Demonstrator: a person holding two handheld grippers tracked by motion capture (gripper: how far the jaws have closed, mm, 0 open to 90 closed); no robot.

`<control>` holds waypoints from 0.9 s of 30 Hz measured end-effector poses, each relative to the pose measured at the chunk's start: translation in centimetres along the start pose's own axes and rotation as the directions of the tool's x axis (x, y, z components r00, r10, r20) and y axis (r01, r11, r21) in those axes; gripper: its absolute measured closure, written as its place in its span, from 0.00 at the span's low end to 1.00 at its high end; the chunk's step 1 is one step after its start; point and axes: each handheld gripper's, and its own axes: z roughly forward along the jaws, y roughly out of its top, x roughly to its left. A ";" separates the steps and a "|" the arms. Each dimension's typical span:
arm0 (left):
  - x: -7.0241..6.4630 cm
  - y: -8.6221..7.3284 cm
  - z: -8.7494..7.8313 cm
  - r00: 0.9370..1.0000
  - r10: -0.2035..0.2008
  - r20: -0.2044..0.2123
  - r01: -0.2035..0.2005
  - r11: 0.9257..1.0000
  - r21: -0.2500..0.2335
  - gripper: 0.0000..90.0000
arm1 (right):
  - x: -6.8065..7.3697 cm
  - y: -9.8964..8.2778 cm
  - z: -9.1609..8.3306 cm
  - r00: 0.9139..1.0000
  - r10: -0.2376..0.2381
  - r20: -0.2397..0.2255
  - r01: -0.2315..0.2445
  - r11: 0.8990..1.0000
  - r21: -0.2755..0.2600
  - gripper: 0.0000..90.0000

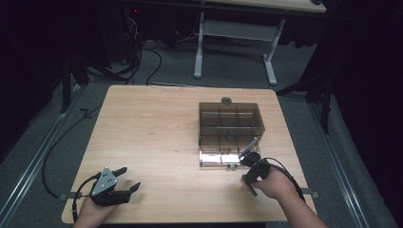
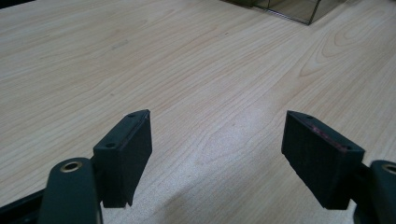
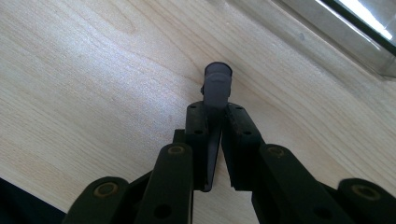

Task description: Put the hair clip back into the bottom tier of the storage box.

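Right gripper clamped on a small grey plug near the box, probably for loading. Left gripper parked on counter, jaws apart.

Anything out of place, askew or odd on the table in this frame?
One thing: the clear compartment box has no lid on it. The right gripper is shut on a thin clear panel with a knob, apparently that lid, beside the box. Another small round piece sits behind the box.
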 end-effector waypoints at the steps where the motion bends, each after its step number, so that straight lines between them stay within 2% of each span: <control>1: 0.0 0.0 0.0 1.000 0.000 0.000 0.000 1.000 0.000 0.28 | 0.0 0.0 0.0 1.000 -0.001 0.002 0.001 1.000 0.001 0.90; 14: 0.0 0.0 0.0 1.000 0.002 0.000 -0.002 1.000 0.003 0.28 | 0.2 0.1 0.2 1.000 -0.016 0.001 0.016 1.000 -0.002 0.90; 27: 0.0 0.0 0.0 1.000 0.004 0.000 -0.004 1.000 0.002 0.28 | -0.1 0.4 -1.4 1.000 -0.029 0.011 0.029 0.999 -0.017 0.90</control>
